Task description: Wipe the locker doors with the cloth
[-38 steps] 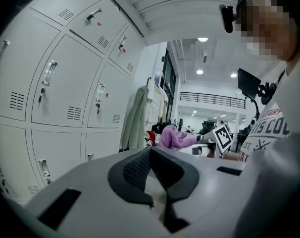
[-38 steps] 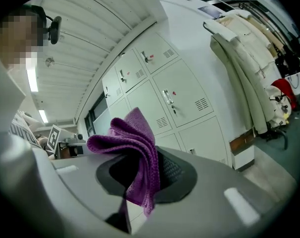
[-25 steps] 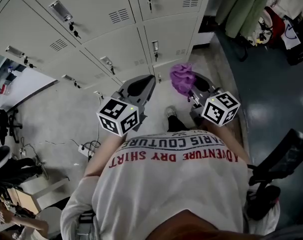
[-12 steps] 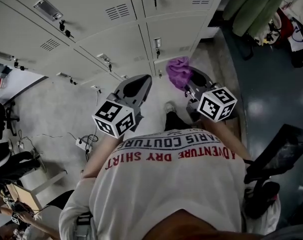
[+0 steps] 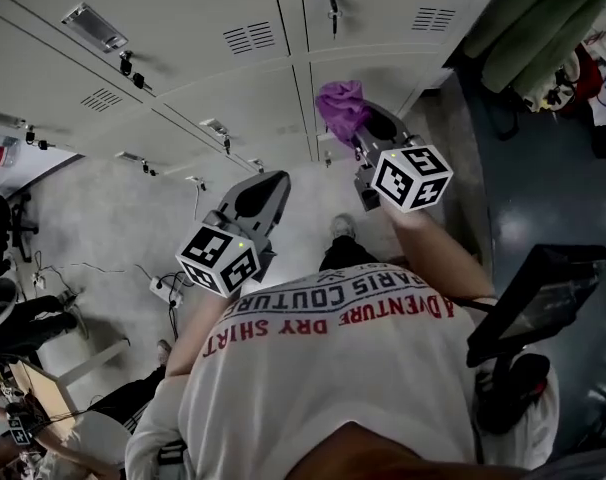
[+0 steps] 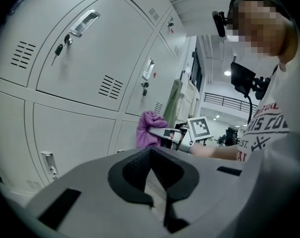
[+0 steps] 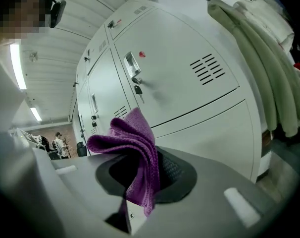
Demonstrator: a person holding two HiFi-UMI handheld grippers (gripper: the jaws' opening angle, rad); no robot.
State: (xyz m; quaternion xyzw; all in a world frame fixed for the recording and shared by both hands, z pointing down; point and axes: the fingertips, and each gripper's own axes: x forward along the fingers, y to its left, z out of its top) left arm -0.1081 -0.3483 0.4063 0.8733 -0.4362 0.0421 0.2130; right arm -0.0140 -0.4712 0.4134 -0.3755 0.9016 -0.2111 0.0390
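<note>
A bunched purple cloth (image 5: 340, 109) is pinched in my right gripper (image 5: 361, 128), which is shut on it and raised close to a pale grey locker door (image 5: 368, 83). In the right gripper view the cloth (image 7: 132, 152) sticks up from between the jaws, with a door and its keyed handle (image 7: 133, 79) just beyond; whether cloth touches the door I cannot tell. My left gripper (image 5: 260, 197) hangs lower and to the left, shut with nothing in it. From the left gripper view (image 6: 157, 177) the cloth (image 6: 149, 128) and the right gripper show ahead.
A wall of lockers (image 5: 183, 58) with handles and keys fills the top of the head view. Green and white garments (image 5: 523, 28) hang to the right. A power strip and cables (image 5: 168, 290) lie on the floor at left. A black chair (image 5: 528, 298) stands at the right.
My right gripper has lifted the purple cloth up toward the locker door. The left gripper has dropped a little lower and to the left.
</note>
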